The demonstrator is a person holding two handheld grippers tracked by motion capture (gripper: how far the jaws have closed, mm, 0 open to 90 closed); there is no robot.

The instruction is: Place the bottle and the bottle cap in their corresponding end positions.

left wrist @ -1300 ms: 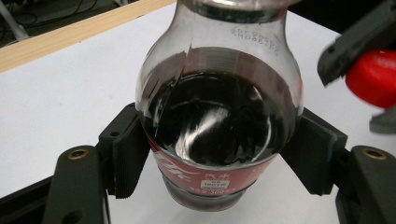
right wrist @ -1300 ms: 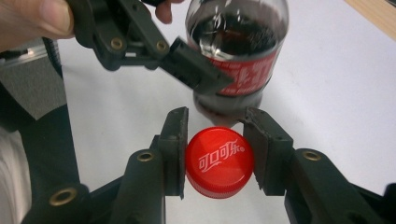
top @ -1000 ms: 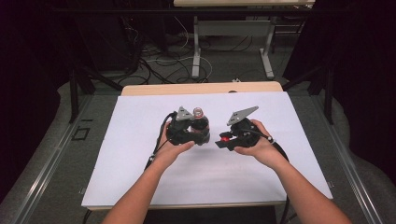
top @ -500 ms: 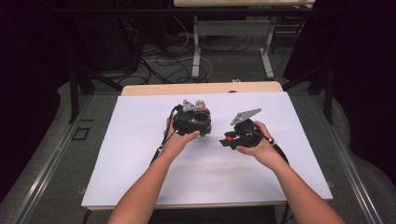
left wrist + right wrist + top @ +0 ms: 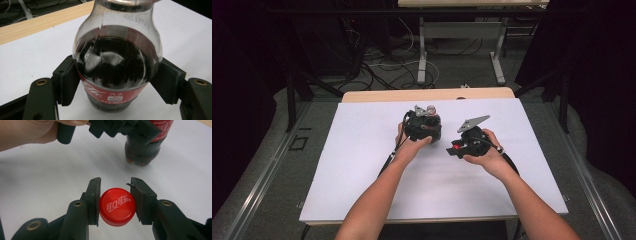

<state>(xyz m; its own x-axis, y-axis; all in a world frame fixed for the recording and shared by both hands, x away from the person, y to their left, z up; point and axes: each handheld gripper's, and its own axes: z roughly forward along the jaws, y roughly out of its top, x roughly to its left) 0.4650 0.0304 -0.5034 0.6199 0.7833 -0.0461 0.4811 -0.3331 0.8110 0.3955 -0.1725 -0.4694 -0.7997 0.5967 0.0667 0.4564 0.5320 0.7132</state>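
A small cola bottle [image 5: 117,57] with dark drink and a red label stands upright between the jaws of my left gripper [image 5: 117,82], whose pads press its sides at the label. In the high view the left gripper [image 5: 423,126] sits mid-table with the bottle's neck [image 5: 430,108] poking out above it. The bottle's base [image 5: 142,147] is at or just above the white sheet; I cannot tell which. My right gripper [image 5: 116,195] is shut on a red bottle cap [image 5: 117,208], printed top facing the camera. In the high view the right gripper [image 5: 457,148] is just right of the left one.
A white sheet [image 5: 362,165] covers the table, with a wooden strip [image 5: 377,95] at the far edge. The left gripper's cable [image 5: 389,160] trails along the forearm. Beyond the table, cables lie on the floor beside another table's legs [image 5: 422,55].
The left hand has carried the bottle a little toward the table's far edge and lower. The right hand with the cap has stayed where it was.
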